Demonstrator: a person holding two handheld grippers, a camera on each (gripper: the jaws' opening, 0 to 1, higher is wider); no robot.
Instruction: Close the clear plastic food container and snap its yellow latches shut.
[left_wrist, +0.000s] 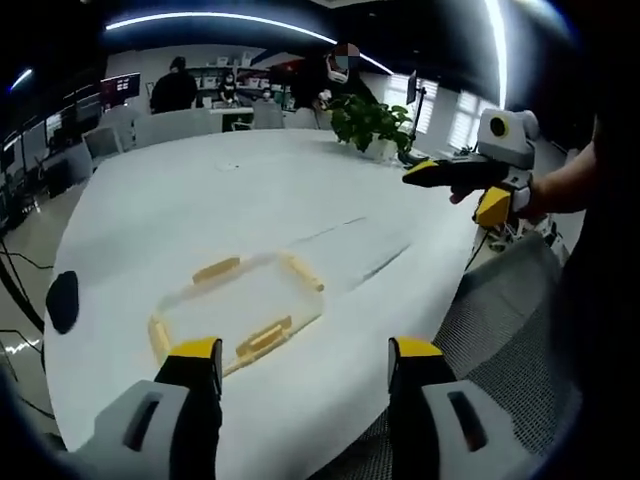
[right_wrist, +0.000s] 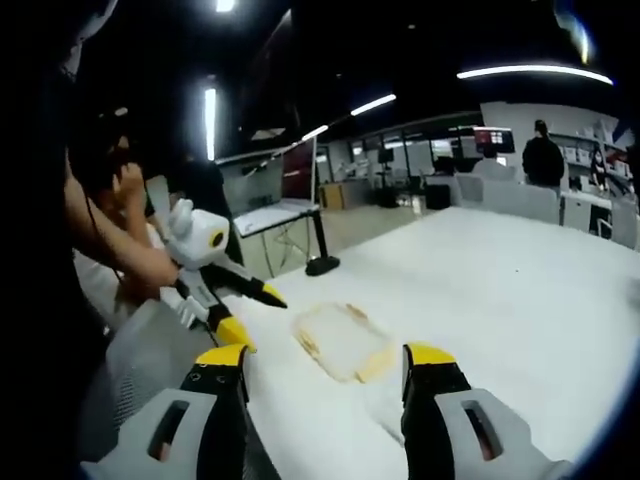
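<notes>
Left gripper view: my left gripper (left_wrist: 305, 365) hangs wide, holding nothing, above the clear food container (left_wrist: 238, 308) with yellow latches (left_wrist: 264, 337) lying on the white table (left_wrist: 300, 200). My right gripper (right_wrist: 322, 372) likewise gapes, unloaded.

Both grippers alike: left gripper (left_wrist: 304, 372) & right gripper (right_wrist: 326, 378) have grey moulded jaw bodies w/ a slot in each, black inner faces, yellow tips. Seen from the side, each carries a white housing. Person's forearm (left_wrist: 562, 186) bare, no sleeve visible.
</notes>
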